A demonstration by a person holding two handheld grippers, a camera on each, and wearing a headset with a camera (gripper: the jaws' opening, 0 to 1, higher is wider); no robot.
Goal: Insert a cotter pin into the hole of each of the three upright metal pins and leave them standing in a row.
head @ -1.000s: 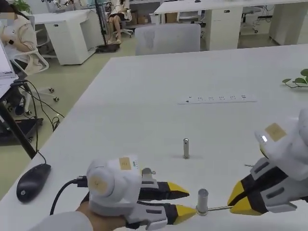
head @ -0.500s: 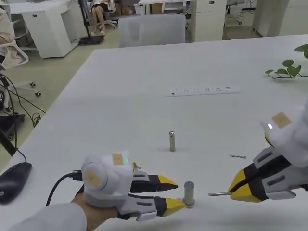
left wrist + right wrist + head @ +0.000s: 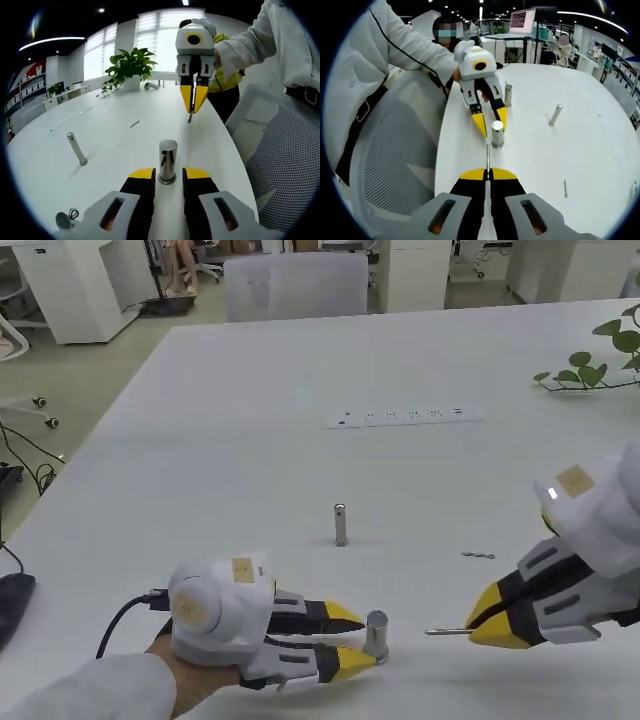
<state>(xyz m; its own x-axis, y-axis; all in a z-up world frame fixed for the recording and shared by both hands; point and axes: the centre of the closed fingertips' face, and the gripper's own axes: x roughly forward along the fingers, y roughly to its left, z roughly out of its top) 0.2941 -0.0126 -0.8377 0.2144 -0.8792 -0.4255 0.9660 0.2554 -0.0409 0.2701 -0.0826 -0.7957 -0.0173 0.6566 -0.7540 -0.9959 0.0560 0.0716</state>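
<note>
A short metal pin stands upright near the table's front edge, and my left gripper is shut on its base; the left gripper view shows that pin between the yellow tips. My right gripper is shut on a cotter pin that points at the pin, with a small gap between its tip and the pin. The right gripper view has the cotter pin aimed at the pin. A thinner upright pin stands farther back. A third pin stands behind the left gripper.
A loose cotter pin lies on the white table right of the middle. A white power strip lies farther back, and a plant sprig at the far right. A grey chair stands at the far edge.
The cotter pin's tip touched the held pin a second ago; the right gripper has since drawn it back to the right. The left gripper has stayed on the pin.
</note>
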